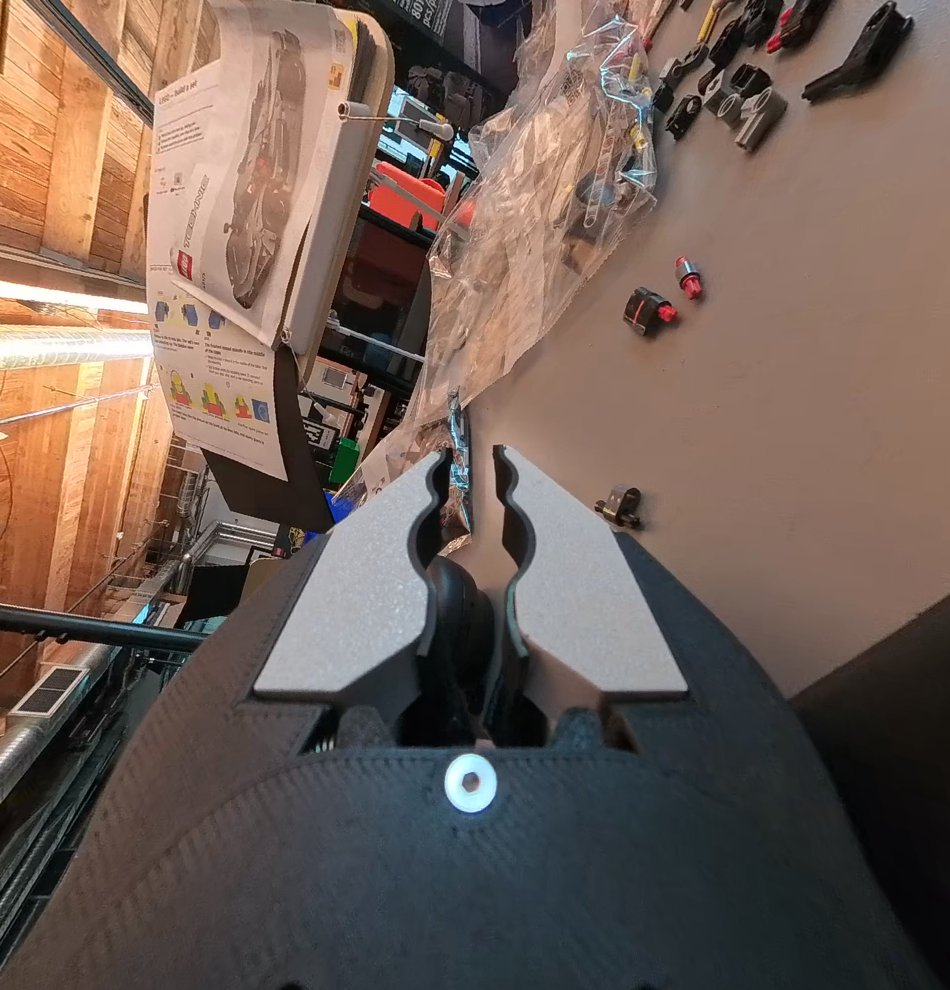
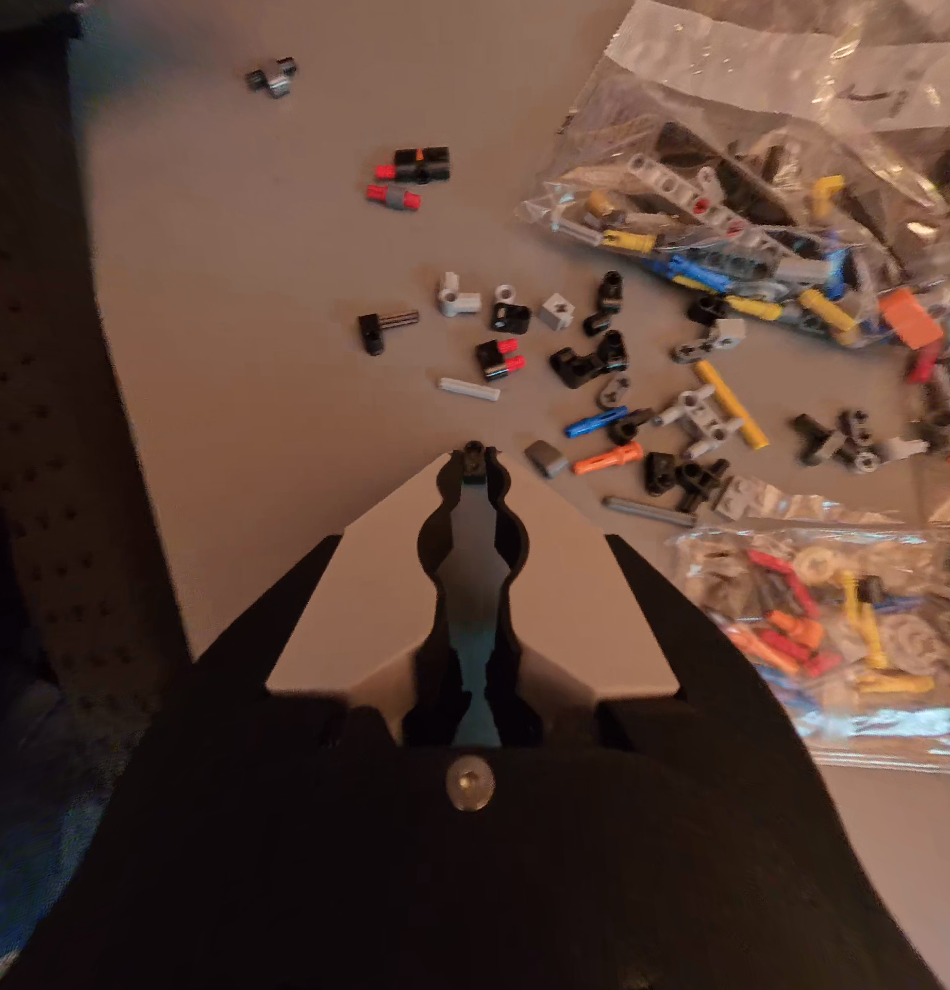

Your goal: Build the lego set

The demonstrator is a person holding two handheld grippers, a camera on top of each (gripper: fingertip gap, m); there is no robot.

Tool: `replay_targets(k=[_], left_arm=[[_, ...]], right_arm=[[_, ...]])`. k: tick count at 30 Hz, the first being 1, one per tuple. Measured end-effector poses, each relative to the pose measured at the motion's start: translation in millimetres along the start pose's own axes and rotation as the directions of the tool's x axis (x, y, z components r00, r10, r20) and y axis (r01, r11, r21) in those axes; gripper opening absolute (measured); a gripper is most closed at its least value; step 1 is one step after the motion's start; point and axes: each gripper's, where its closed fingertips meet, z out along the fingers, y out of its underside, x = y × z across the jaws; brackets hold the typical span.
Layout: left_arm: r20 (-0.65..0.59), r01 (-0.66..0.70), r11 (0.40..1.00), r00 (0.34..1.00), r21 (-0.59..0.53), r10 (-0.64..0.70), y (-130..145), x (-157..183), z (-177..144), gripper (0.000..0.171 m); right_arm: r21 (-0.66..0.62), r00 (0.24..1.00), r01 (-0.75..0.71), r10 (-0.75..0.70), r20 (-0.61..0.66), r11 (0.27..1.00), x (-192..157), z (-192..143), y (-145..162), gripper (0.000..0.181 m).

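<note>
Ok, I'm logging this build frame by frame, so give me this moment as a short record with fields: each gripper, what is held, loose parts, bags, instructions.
left gripper: open, tilted sideways, nothing between the fingertips
right gripper: shut on a small black piece at the fingertips
table: tan, parts scattered on it
loose parts: blue pin, orange pin, yellow axle, black and red connectors
bags: clear plastic bags with unsorted pieces
instructions: booklet propped up beyond the table edge

Printed writing and a brand mark stand on the instruction booklet (image 1: 237, 177), the illustrated sheet (image 1: 221, 396) hanging just under it, and the plastic bag (image 1: 571, 88) beside it.
</note>
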Motion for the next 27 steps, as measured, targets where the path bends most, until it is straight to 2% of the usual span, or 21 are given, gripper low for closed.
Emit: replay_targets(k=[4, 9, 13, 16, 22, 27], left_arm=[[0.003, -0.001, 1.0, 1.0, 0.001, 0.001, 0, 0, 0, 0.015], [0.002, 0.001, 1.0, 1.0, -0.002, -0.001, 0, 0, 0, 0.015], [0.0, -0.001, 1.0, 1.0, -0.002, 0.001, 0, 0, 1, 0.015], [0.0, -0.003, 1.0, 1.0, -0.004, 0.003, 0, 1, 1, 0.015], [0.003, -0.004, 1.0, 1.0, -0.004, 0.004, 0, 0, 1, 0.015], [0.002, -0.003, 1.0, 1.0, -0.002, 0.003, 0, 0, 1, 0.015]], right_arm=[[-0.022, 0.998, -0.002, 0.0, -0.055, 1.0, 21, -2, -2, 0.012], [0.017, 0.998, 0.051, -0.052, 0.043, 0.999, -13, 0, -14, 0.02], [0.031, 0.984, 0.099, -0.103, 0.143, 0.995, -45, 10, -19, 0.016], [0.022, 0.978, 0.124, -0.126, 0.166, 0.992, -54, 21, -23, 0.011], [0.01, 0.974, 0.147, -0.147, 0.174, 0.989, -52, 36, -33, 0.006], [-0.009, 0.991, 0.117, -0.116, 0.061, 0.993, -18, 42, -40, 0.004]])
